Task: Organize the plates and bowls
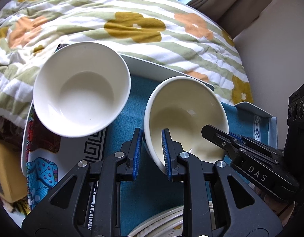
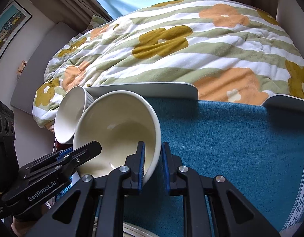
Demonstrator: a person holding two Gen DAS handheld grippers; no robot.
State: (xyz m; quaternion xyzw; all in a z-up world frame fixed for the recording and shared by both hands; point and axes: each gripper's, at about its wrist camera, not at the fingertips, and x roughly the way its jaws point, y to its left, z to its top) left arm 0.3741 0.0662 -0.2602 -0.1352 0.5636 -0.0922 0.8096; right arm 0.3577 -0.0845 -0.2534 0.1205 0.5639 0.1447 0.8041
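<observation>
Both grippers clamp the cream bowl by its rim: the left gripper on its near-left wall, the right gripper on the opposite side. The bowl tilts above the blue cloth (white bowl beside it, on the patterned tray).
</observation>
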